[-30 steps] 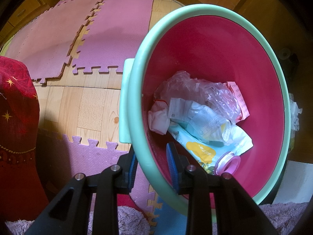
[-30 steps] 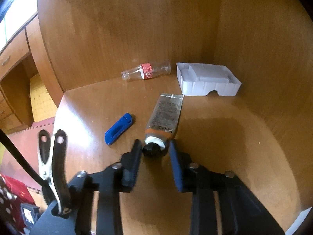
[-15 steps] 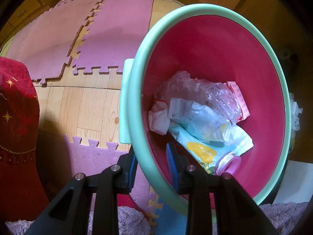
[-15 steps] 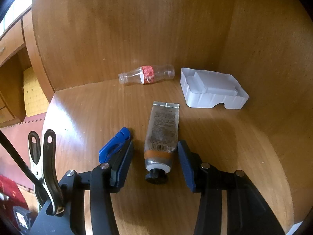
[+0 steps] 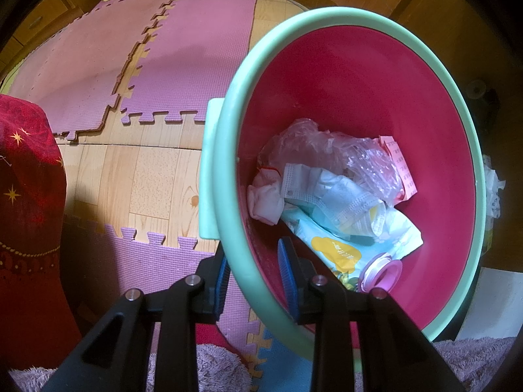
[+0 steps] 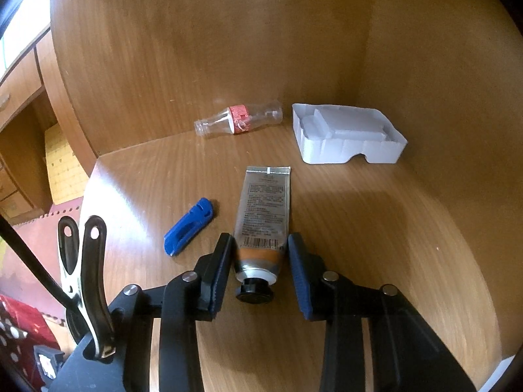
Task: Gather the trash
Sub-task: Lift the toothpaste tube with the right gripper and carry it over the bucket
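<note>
Right gripper (image 6: 260, 269) is closing around the tube (image 6: 263, 225) lying on the wooden shelf (image 6: 359, 245); its pads seem not quite touching yet. Just left lies a blue clip (image 6: 188, 226), farther back an empty bottle (image 6: 238, 121) and white tray (image 6: 346, 138). Left gripper (image 5: 251, 282) clamps the basin (image 5: 327, 19) rim, trash (image 5: 330, 196) inside.

Wooden shelf (image 6: 343, 261) — tube (image 6: 264, 215), blue clip (image 6: 188, 227), bottle (image 6: 238, 121), seemingly a white tray (image 6: 346, 137) — all lying directly on it.
</note>
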Demonstrator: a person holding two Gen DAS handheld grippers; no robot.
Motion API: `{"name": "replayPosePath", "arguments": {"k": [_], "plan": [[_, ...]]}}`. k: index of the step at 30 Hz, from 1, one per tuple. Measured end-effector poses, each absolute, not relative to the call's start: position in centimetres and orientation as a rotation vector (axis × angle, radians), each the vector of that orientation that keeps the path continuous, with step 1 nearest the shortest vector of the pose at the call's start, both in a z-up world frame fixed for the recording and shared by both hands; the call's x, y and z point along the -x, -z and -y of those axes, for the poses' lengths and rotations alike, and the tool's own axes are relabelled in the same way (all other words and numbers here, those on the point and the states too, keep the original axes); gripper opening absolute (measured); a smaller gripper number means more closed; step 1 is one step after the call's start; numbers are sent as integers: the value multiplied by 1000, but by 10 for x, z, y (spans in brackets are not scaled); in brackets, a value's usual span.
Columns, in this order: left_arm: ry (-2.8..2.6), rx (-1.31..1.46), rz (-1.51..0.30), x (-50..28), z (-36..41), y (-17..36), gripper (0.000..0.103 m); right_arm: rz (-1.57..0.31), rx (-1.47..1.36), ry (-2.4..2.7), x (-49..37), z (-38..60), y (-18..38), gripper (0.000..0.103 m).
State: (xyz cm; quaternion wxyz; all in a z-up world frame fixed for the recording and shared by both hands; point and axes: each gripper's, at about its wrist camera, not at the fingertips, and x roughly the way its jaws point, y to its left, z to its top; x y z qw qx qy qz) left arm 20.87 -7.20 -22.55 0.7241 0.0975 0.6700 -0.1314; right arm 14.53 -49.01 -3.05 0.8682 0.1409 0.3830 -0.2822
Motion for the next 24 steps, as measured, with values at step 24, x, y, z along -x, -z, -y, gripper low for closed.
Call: {"name": "replayPosePath", "arguments": {"k": [24], "plan": [[291,-215,-1479,-209,71,225,30,-652,-343,502,-66,448,13,35]]}}
